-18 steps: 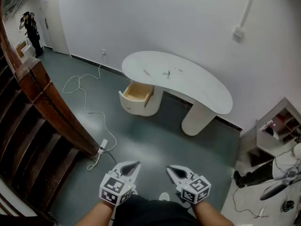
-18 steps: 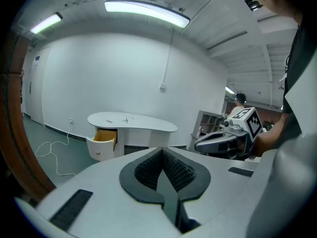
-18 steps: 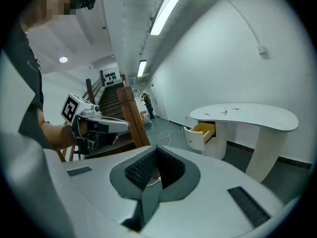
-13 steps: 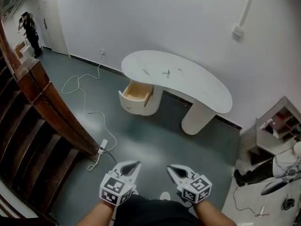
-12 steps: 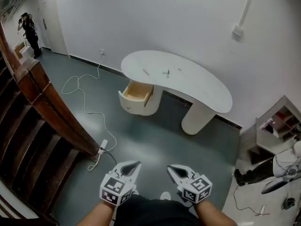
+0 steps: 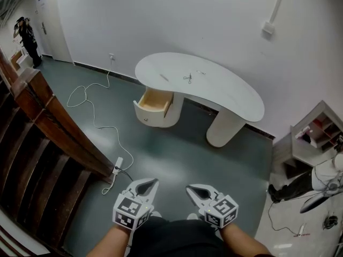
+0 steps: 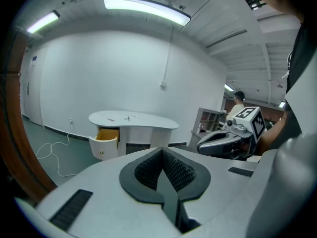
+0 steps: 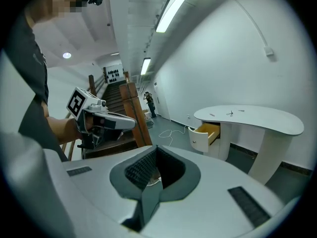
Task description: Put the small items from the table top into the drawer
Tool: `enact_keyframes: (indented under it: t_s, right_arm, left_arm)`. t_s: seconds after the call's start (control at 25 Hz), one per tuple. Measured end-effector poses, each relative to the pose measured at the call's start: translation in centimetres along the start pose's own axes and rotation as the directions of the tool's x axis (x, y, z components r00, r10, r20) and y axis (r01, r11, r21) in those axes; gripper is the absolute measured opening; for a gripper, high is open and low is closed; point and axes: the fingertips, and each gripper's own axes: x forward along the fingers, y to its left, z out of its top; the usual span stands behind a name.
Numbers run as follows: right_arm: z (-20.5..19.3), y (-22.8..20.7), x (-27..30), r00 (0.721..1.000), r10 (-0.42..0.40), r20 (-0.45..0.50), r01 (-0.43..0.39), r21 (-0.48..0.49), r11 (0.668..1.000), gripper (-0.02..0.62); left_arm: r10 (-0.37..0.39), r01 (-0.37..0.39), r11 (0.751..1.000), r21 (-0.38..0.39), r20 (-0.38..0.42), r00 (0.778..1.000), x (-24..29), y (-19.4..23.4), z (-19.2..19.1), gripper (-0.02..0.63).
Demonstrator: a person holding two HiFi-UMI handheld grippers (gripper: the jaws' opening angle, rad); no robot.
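A white kidney-shaped table (image 6: 228, 98) stands against the far wall, some way off. On its top lie small items: a thin stick (image 6: 164, 77), a scissors-like piece (image 6: 187, 78) and a tiny bit (image 6: 200, 72). Its wooden drawer (image 6: 153, 103) is pulled open under the left end. My left gripper (image 6: 148, 183) and right gripper (image 6: 192, 189) are held low near the person's body, far from the table, both shut with nothing in them. The left gripper view shows the table (image 7: 148, 120) and drawer (image 7: 106, 135) beyond its jaws. The right gripper view shows the table (image 8: 257, 117) and drawer (image 8: 208, 132).
A dark wooden stair banister (image 6: 51, 119) runs along the left. A white cable with a power strip (image 6: 117, 167) lies on the grey floor between me and the table. A shelf unit (image 6: 313, 138) and cables stand at the right. A person (image 6: 25, 32) stands far back left.
The head view has shifted slightly, so the table sits a little further left and higher. Both grippers stay shut and low in front of the body.
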Motion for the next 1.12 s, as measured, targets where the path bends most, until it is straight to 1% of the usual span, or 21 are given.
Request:
enact_keyframes:
  t_s: [0.2, 0.4, 0.6, 0.84, 1.0, 1.12]
  right_arm:
    - [-0.7, 1.5, 2.0, 1.0, 0.002, -0.022, -0.002, 0.014, 1.0, 0.008]
    - [-1.9, 1.6, 3.5, 0.998, -0.055, -0.04, 0.059, 0.102, 0.993, 0.008]
    - [-1.3, 0.5, 3.8, 0.996, -0.081, -0.044, 0.086, 0.112, 0.99, 0.008]
    - [0.0, -3.0, 4.9, 0.993, -0.115, -0.021, 0.117, 0.105, 0.988, 0.008]
    - [1.2, -7.3, 6.2, 0.994, -0.113, -0.009, 0.113, 0.138, 0.984, 0.008]
    - [2.8, -10.7, 7.9, 0.995, -0.1, -0.006, 0.099, 0.157, 0.983, 0.008]
  left_arm:
    - [-0.039, 0.039, 0.999, -0.001, -0.007, 0.999, -0.7, 1.3, -0.9, 0.014]
    - [-0.06, 0.059, 0.998, -0.015, -0.032, 0.998, -1.4, 2.8, -2.6, 0.014]
    - [-0.072, 0.071, 0.997, -0.027, -0.033, 0.997, -0.9, 3.8, -2.5, 0.014]
    - [-0.064, 0.063, 0.997, -0.037, -0.025, 0.998, 1.8, 5.4, -1.5, 0.014]
    - [-0.052, 0.05, 0.998, -0.032, -0.045, 0.998, 4.8, 6.6, -0.5, 0.014]
    - [-0.038, 0.036, 0.998, -0.042, -0.055, 0.998, 7.4, 8.2, 1.3, 0.014]
